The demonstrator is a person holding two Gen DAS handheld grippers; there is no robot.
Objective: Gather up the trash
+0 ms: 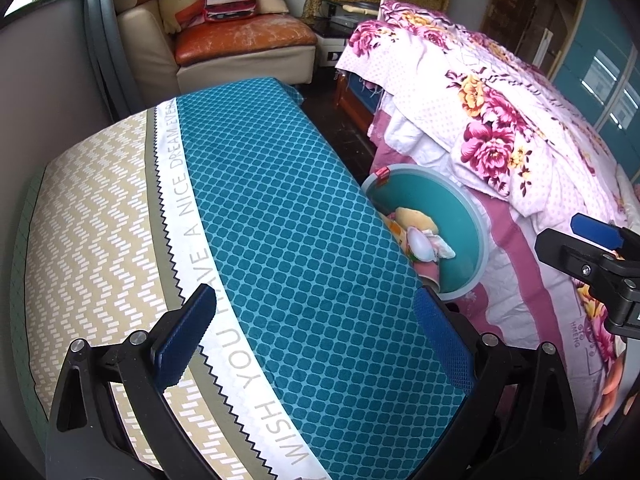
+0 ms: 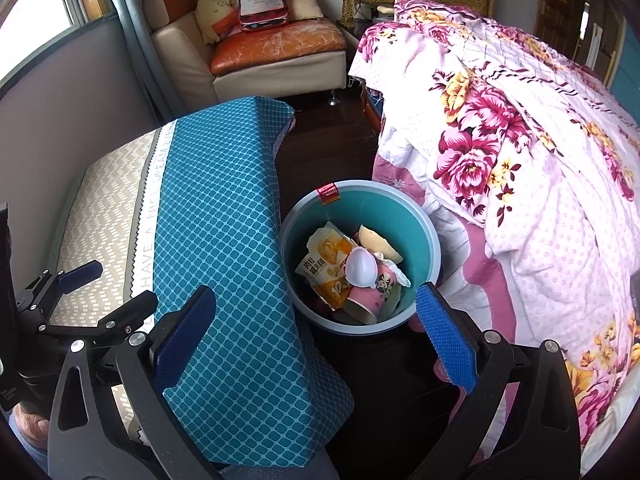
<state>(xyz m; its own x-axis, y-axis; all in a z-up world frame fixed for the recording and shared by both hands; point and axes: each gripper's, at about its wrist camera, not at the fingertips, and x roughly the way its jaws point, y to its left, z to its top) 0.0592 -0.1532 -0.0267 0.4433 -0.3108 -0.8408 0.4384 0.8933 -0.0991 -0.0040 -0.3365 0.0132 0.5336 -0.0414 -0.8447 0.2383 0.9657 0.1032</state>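
A teal trash bin [image 2: 430, 236] stands on the dark floor between the cloth-covered table [image 2: 224, 208] and the bed. Inside it lie a yellow snack wrapper [image 2: 326, 264], a white plastic spoon [image 2: 360, 268], a pink paper cup [image 2: 370, 300], a yellow peel [image 2: 380, 242] and a tissue. My right gripper [image 2: 316, 300] hangs open and empty above the bin's near rim. My left gripper [image 1: 312, 308] is open and empty over the table's teal cloth [image 1: 280, 200]. The bin [image 1: 444, 196] shows to its right, partly hidden by the table edge. The right gripper [image 1: 572, 242] shows at the right edge.
A bed with a pink floral quilt [image 2: 520, 152] fills the right side, close against the bin. A beige and orange sofa [image 2: 276, 48] with cushions sits at the back. A narrow strip of dark floor [image 2: 332, 140] runs between table and bed. A wall and curtain are at left.
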